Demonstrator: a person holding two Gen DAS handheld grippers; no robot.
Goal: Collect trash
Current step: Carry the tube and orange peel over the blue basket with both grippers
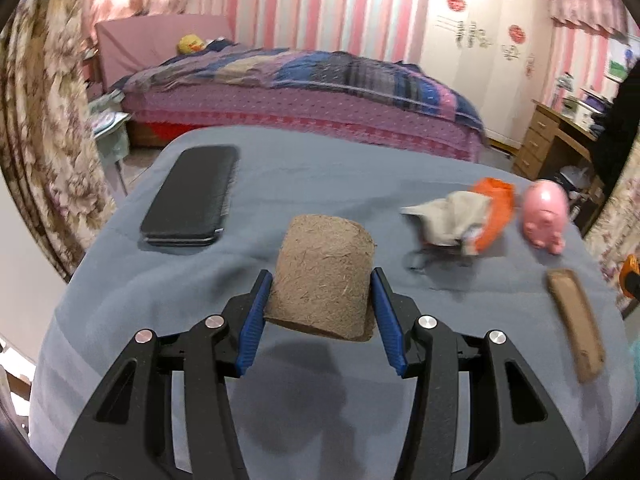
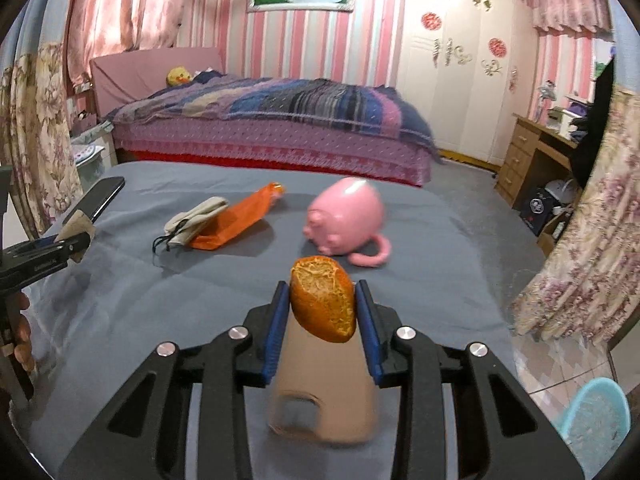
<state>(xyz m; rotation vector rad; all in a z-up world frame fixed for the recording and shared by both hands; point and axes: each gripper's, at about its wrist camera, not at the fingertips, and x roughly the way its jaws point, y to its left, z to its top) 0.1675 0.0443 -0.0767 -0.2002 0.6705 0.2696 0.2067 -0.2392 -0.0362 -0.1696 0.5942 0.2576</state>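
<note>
Left gripper (image 1: 320, 300) clamps a brown fibre roll (image 1: 322, 276); right gripper (image 2: 322, 308) pinches an orange peel (image 2: 323, 300), both above the grey-covered table (image 1: 320, 168).

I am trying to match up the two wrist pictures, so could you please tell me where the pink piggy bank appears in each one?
Left wrist view: the pink piggy bank stands at the far right of the grey cloth, just right of the orange bag.
Right wrist view: it lies near the centre, beyond the right tool's orange peel, again right of that bag.
Shared landmark: the orange bag beside the beige cloth pouch.
</note>
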